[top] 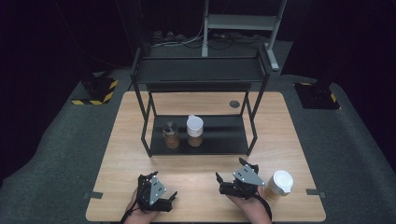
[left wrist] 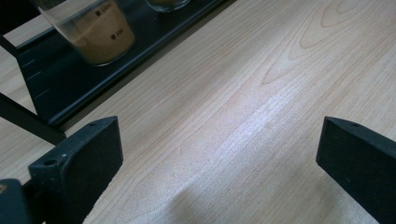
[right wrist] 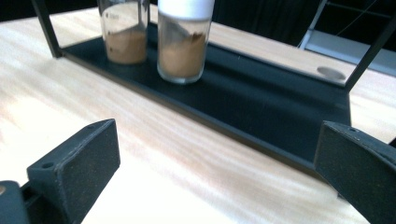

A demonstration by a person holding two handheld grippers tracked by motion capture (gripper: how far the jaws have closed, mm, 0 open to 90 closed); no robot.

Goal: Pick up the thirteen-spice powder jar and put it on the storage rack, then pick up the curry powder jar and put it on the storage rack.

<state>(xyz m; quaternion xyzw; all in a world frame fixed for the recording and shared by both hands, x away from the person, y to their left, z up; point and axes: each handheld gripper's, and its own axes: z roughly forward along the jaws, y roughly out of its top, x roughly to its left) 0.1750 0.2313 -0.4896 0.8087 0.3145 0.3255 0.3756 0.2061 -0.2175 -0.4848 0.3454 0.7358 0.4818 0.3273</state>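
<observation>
Closest to the camera in the high view, two hands come in from the bottom edge, each holding a black two-jaw gripper low over the front strip of the pale wooden table [top: 196, 179]. On the left, the left gripper [top: 172, 198] sits near the front edge with its fingers [left wrist: 86, 161] spread wide; in the left gripper view nothing but bare wood grain lies between them. Over to the right, the right gripper [top: 218, 179] carries a grey three-cornered plate on top and points toward the shelf; its fingers [right wrist: 77, 165] are likewise spread wide with nothing between them.

Just beside the right gripper, on its right side and near the table's front right corner, stands a clear jar with a white lid [top: 279, 184], upright on the table. It is the thing nearest that gripper, but whether the two touch cannot be told from above.

Farther back, a black metal two-tier shelf rack [top: 201, 140] stands in the middle of the table. On its lower tray, toward the left half, two more jars stand upright close together: a clear glass jar of brown powder with a dark top [top: 171, 135] on the left and a clear glass jar of brown powder with a white lid [top: 194, 130] on the right. In the right gripper view both jars are ahead and to the left, well apart from the fingers.
</observation>
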